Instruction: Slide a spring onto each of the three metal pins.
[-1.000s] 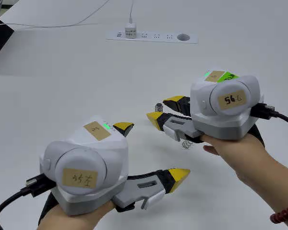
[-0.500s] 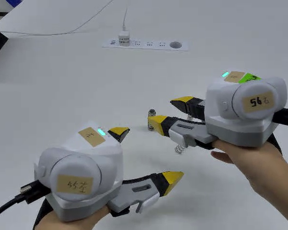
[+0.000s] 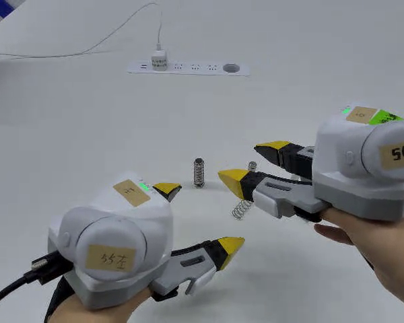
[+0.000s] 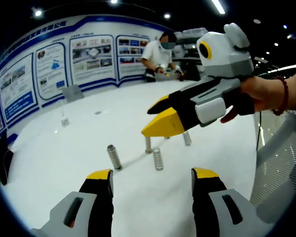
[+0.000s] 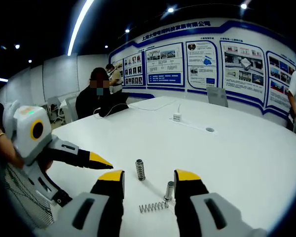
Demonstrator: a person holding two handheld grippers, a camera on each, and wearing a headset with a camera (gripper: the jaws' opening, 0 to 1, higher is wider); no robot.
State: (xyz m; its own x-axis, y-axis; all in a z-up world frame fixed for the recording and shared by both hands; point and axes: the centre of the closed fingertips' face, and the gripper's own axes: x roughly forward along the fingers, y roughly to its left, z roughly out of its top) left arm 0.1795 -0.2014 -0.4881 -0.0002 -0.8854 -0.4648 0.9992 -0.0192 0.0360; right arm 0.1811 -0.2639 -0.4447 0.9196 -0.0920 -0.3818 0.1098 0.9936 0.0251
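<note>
Head view, loose spring [image 3: 241,209] lying flat, sprung pin [image 3: 199,172] upright, left claw [image 3: 200,217] and right claw [image 3: 252,161] apart.

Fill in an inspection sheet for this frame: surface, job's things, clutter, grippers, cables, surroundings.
Surface: white table.
Job's things: sprung pin upright; bare pin upright; loose spring lying flat beside it.
Clutter: power strip with charger plugged in.
Grippers: left gripper and right gripper both open, holding nothing.
Cables: charger lead trails off left; gripper cable at the left gripper's rear.
Surroundings: display boards on the wall; seated person at the table's far side.
</note>
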